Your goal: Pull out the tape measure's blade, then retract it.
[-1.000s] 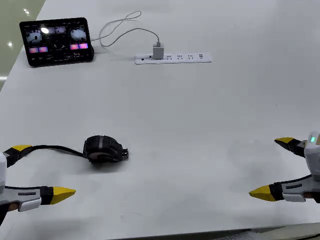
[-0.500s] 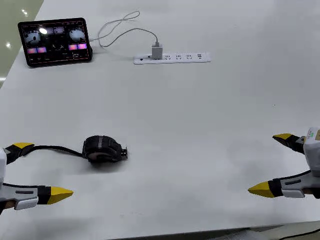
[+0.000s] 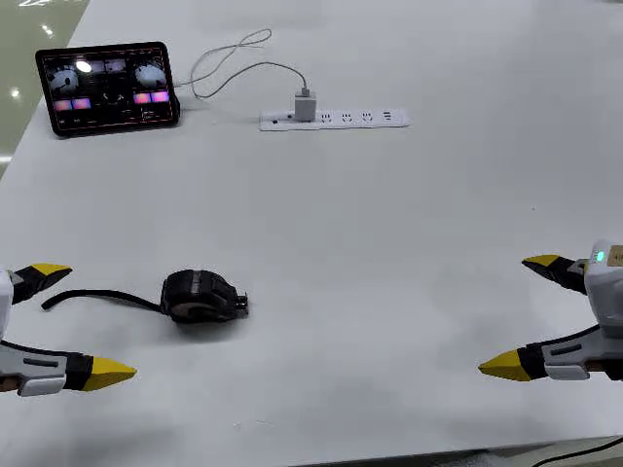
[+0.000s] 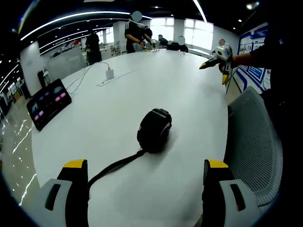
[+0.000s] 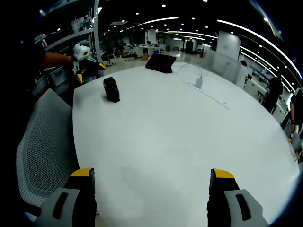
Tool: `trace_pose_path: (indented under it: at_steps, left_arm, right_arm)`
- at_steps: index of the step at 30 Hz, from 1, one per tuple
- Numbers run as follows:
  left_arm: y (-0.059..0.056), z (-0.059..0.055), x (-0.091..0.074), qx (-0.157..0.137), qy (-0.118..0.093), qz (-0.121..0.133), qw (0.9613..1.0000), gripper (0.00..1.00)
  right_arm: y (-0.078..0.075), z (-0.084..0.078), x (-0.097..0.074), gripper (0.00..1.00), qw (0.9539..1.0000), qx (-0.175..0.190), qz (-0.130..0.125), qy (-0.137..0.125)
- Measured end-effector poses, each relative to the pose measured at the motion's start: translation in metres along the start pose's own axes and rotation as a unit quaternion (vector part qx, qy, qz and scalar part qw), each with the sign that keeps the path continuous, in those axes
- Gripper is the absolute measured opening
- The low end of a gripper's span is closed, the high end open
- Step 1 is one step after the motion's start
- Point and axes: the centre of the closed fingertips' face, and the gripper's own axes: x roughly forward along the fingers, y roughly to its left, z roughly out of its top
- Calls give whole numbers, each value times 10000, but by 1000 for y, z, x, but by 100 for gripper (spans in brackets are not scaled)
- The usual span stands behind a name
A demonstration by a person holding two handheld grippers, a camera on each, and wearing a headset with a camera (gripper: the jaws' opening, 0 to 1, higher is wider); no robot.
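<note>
The tape measure [image 3: 201,296] lies on the white table [image 3: 389,214], near the left gripper [image 3: 94,319]. It and the right gripper [image 3: 504,314] gape wide, holding nothing. No blade is out yet, so I think everything is left.

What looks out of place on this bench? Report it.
Nothing stands out. The tape measure rests on the table, blade in, its strap trailing toward the open left gripper; the open right gripper hovers far off.
</note>
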Motion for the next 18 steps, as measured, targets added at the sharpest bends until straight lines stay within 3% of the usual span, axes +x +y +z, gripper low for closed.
trace_pose_path:
  at_steps: [8,12,14,18]
  left_arm:
    - [-4,10,11,184,80,-171,9997,99]
    - [-8,13,18,447,230,-362,9981,99]
    - [-8,14,20,735,346,-413,9958,99]
    - [-9,20,22,848,377,-502,9944,99]
  right_arm:
    - [0,16,4,99,9998,15,131,-118]
    - [0,25,5,99,9997,-48,181,-164]
    - [3,29,5,99,9994,-104,267,-186]
    - [3,34,6,99,9991,-156,306,-230]
